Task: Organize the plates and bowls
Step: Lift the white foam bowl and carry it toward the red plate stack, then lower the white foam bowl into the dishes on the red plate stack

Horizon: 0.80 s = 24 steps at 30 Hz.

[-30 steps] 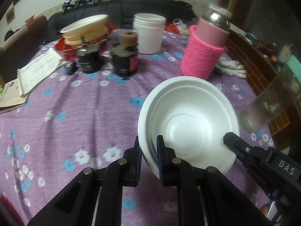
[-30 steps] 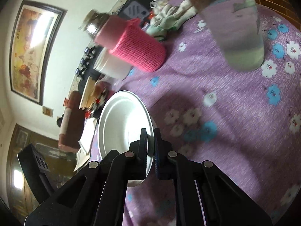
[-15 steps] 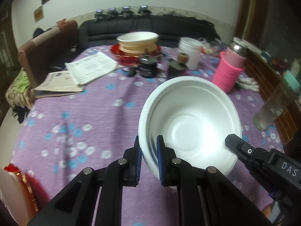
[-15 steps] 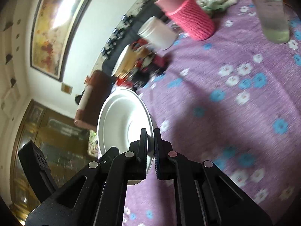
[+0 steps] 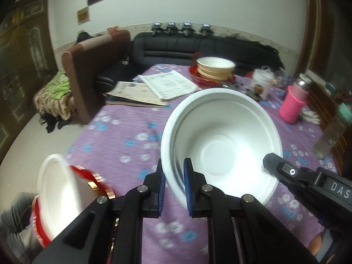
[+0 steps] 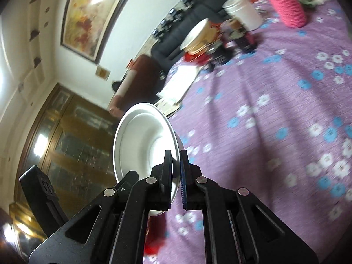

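Note:
A white foam bowl (image 5: 222,147) hangs above the purple flowered tablecloth (image 5: 123,140), held by both grippers. My left gripper (image 5: 173,171) is shut on its near left rim, blue pads on either side of the wall. My right gripper (image 5: 272,162) comes in from the right onto the opposite rim. In the right wrist view the bowl (image 6: 140,140) stands tilted on edge, with my right gripper (image 6: 176,169) shut on its rim. Another white bowl (image 5: 55,189) sits on red gold-edged plates (image 5: 94,180) at the lower left. A beige bowl stack (image 5: 214,68) on a red plate stands far back.
Papers and books (image 5: 154,88) lie at the table's far left. A white tub (image 5: 261,81), a pink knit-sleeved bottle (image 5: 294,103), white gloves (image 5: 310,115) and a clear bottle (image 5: 330,136) line the right side. A sofa (image 5: 198,46) and brown chair (image 5: 92,77) stand beyond.
Both grippers have carried the white bowl back and up, away from the jars and the pink bottle. The white bowl on red plates has come into view at lower left.

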Each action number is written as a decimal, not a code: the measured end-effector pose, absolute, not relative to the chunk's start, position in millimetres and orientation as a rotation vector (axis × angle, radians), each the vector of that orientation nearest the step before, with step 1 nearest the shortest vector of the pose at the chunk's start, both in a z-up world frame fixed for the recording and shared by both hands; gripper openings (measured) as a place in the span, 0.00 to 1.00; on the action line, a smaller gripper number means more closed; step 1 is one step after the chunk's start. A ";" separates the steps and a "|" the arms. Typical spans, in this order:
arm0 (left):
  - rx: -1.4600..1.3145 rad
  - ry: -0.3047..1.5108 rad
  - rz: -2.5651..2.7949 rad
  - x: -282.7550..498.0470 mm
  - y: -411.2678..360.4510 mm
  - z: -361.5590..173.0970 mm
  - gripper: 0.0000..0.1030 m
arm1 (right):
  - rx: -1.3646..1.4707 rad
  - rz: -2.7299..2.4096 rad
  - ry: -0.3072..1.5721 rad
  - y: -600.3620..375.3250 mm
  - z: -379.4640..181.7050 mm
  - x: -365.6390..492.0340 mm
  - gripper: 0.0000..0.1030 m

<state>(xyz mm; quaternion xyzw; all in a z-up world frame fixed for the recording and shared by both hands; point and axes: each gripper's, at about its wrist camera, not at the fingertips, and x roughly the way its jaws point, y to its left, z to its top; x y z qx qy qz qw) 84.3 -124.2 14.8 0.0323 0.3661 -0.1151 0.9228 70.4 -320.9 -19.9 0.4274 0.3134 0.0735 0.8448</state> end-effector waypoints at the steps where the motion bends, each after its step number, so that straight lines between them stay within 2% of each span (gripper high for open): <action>1: 0.061 0.747 -0.228 81.7 -117.5 16.4 0.14 | 0.890 0.171 0.663 -310.9 -15.7 70.5 0.06; 11: -0.012 0.698 -0.093 54.6 -26.9 29.8 0.15 | 0.765 0.323 0.700 -214.6 8.6 80.2 0.06; 24: -0.116 0.789 0.008 66.1 41.4 -4.8 0.15 | 0.620 0.388 0.821 -122.6 -15.8 105.1 0.07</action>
